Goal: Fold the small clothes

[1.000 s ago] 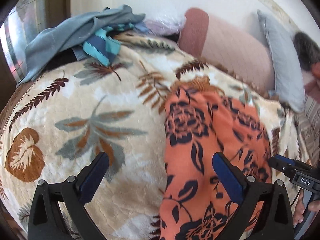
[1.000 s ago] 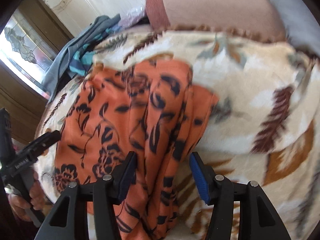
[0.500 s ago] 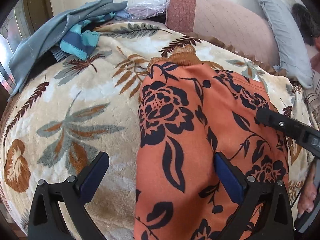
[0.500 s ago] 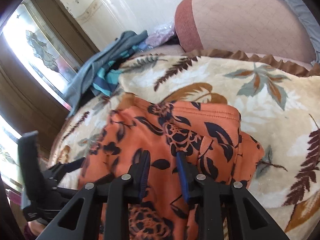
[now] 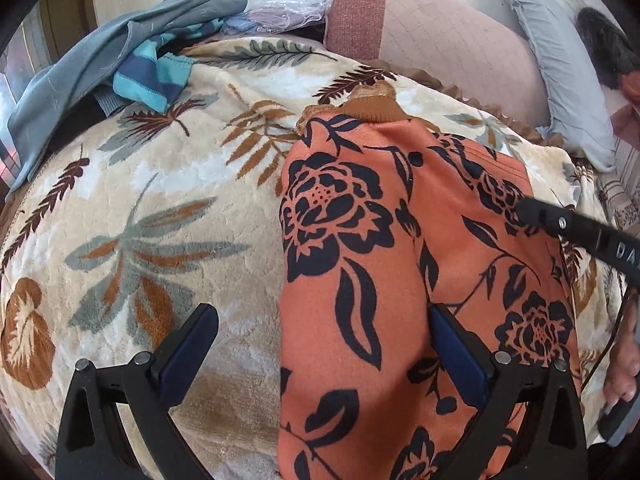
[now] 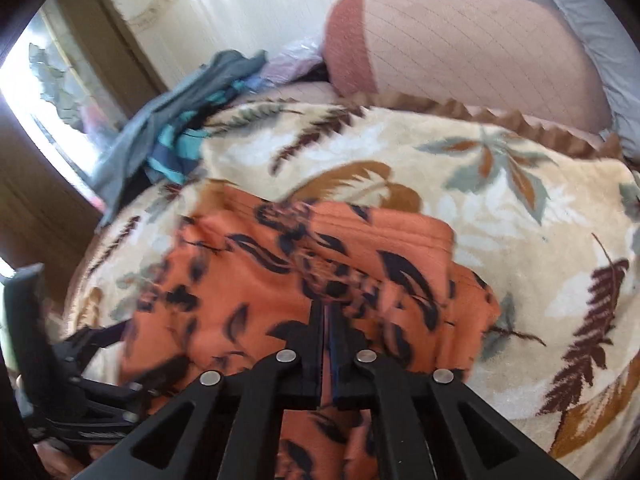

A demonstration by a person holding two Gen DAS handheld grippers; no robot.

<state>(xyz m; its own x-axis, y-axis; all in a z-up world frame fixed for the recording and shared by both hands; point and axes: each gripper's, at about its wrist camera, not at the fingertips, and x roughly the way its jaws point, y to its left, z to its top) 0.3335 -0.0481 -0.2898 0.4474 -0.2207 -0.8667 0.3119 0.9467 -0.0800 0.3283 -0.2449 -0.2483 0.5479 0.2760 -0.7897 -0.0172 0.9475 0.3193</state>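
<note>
An orange garment with a dark floral print lies on the leaf-patterned blanket, its brown ribbed cuff at the far end. My left gripper is open low over the garment's near part. The garment's left edge runs between its blue pads. In the right wrist view my right gripper is closing tight, pinching a raised fold of the orange garment between its pads. The right gripper's black finger shows at the right of the left wrist view.
A heap of grey and teal clothes lies at the blanket's far left corner, with a clear plastic bag beside it. A pink bolster and a grey pillow line the far side. A window is at the left.
The right jaws came together on a fold of the orange garment. Both grippers came closer over it, so it now fills more of each view. The left jaws stayed wide.
</note>
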